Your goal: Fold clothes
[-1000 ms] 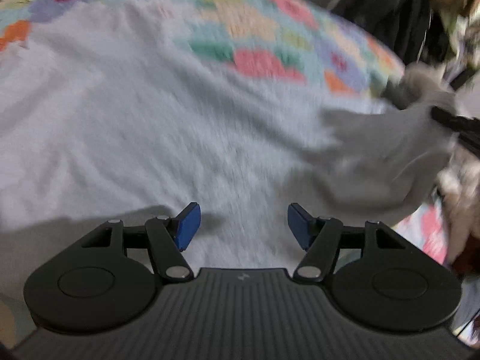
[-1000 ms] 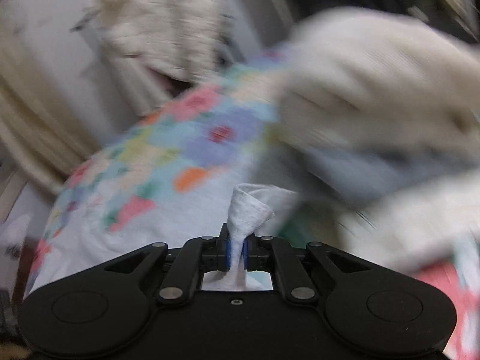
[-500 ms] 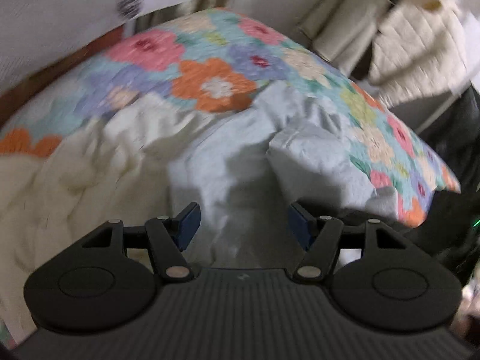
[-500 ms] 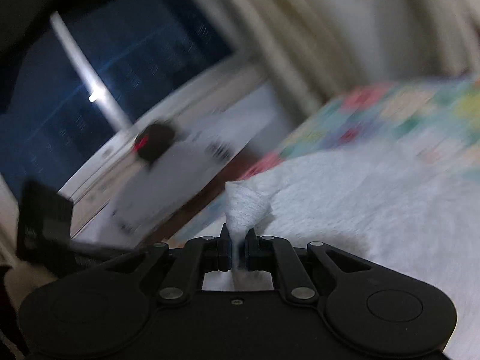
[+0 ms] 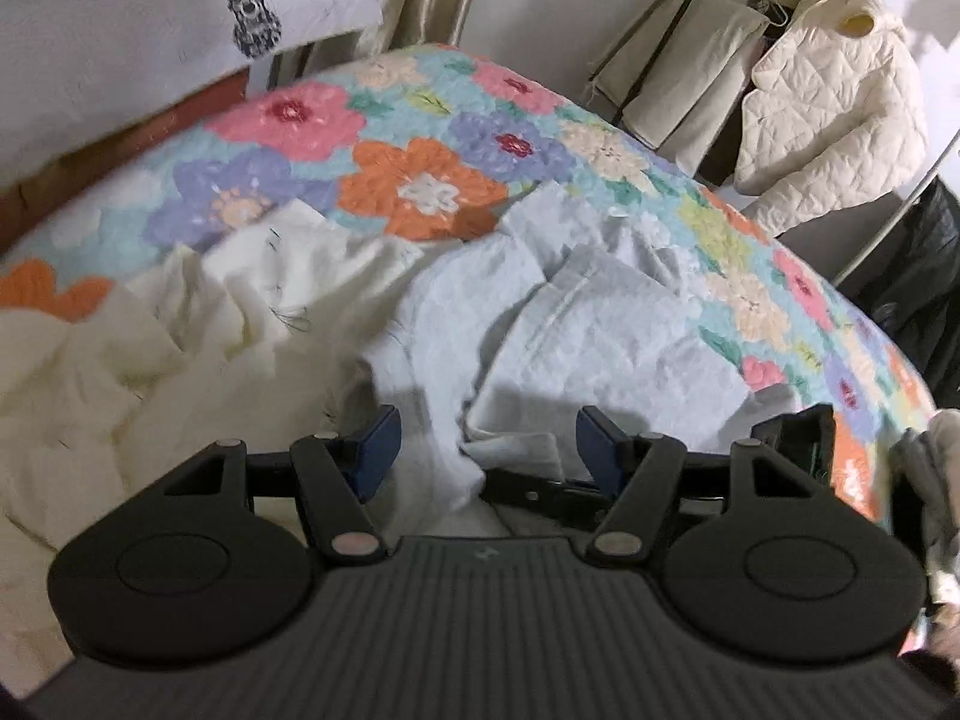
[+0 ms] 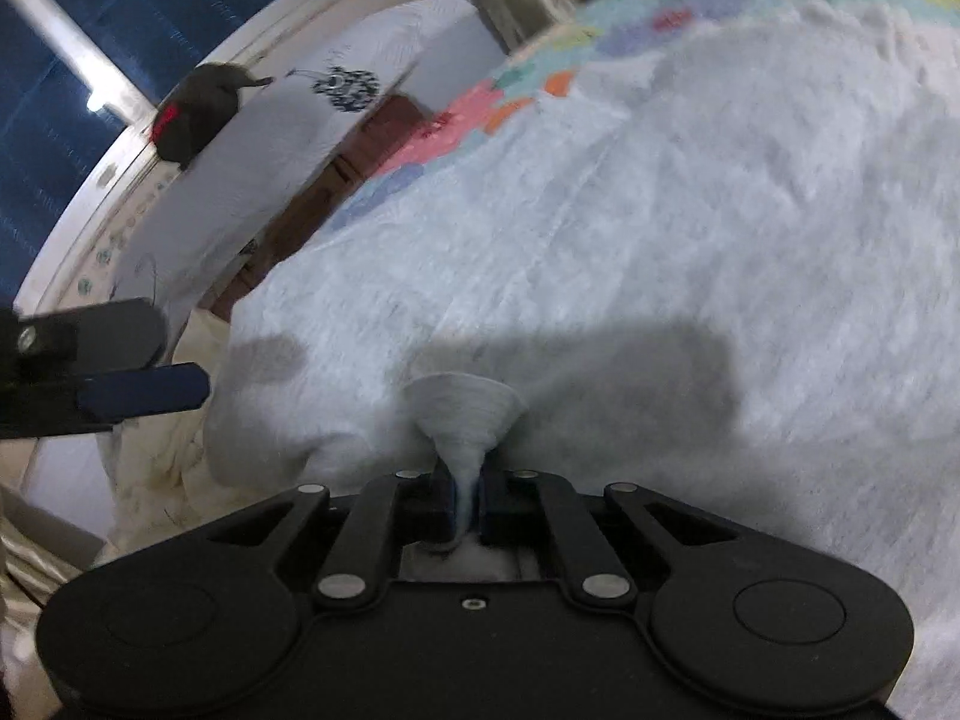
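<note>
A pale blue knit garment (image 5: 600,348) lies crumpled on the flowered quilt (image 5: 420,180), one flap folded over itself. My left gripper (image 5: 489,447) hovers open just above its near edge, nothing between the blue pads. In the right wrist view the same garment (image 6: 660,240) fills the frame. My right gripper (image 6: 465,504) is shut on a pinched cone of its fabric, low over the cloth. The left gripper's blue fingertip (image 6: 144,393) shows at the left edge, close beside the garment. Part of the right gripper's black body (image 5: 540,489) lies under the left fingers.
A cream garment (image 5: 120,372) is heaped left of the blue one. A white quilted jacket (image 5: 828,96) hangs on a rack beyond the bed. A white printed pillow (image 5: 150,18) sits at the head, with a dark cap (image 6: 198,108) on it by the window.
My right gripper swung across and down with the pinched fabric, laying it over the garment near the left gripper. The left view turned from the flat cloth toward the bed's head, then held still.
</note>
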The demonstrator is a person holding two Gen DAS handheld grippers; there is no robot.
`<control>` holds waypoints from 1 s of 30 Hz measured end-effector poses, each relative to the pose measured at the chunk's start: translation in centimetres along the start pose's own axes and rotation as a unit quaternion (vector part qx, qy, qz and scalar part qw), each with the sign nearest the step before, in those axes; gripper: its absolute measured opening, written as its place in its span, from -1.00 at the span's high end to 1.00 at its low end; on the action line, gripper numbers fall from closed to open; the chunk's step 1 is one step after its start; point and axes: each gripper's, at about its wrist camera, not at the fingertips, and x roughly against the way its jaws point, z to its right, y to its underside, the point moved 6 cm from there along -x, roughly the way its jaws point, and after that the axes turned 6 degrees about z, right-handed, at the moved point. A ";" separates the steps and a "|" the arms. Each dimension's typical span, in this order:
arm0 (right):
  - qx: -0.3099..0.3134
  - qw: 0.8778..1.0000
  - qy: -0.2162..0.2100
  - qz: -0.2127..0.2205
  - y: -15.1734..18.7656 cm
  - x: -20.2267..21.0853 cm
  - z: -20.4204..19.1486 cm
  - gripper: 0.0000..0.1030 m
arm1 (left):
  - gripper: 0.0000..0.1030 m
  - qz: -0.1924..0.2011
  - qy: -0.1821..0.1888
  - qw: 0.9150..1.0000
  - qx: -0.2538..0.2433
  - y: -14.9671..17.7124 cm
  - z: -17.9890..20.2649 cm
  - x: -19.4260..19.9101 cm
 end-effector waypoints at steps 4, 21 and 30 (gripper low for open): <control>-0.044 0.999 -0.017 -0.015 -0.4 -0.2 0.9 0.97 | -0.24 -0.009 -0.013 1.000 0.003 0.2 -0.4 0.1; 0.049 0.997 -0.058 0.006 -0.1 -0.9 -7.7 0.63 | -0.26 0.019 -0.027 0.992 -0.121 -3.4 2.8 -2.4; 0.042 0.996 0.014 0.077 -2.4 12.9 -2.9 -0.03 | -0.43 -0.059 0.049 0.961 -0.266 -4.2 6.7 -10.2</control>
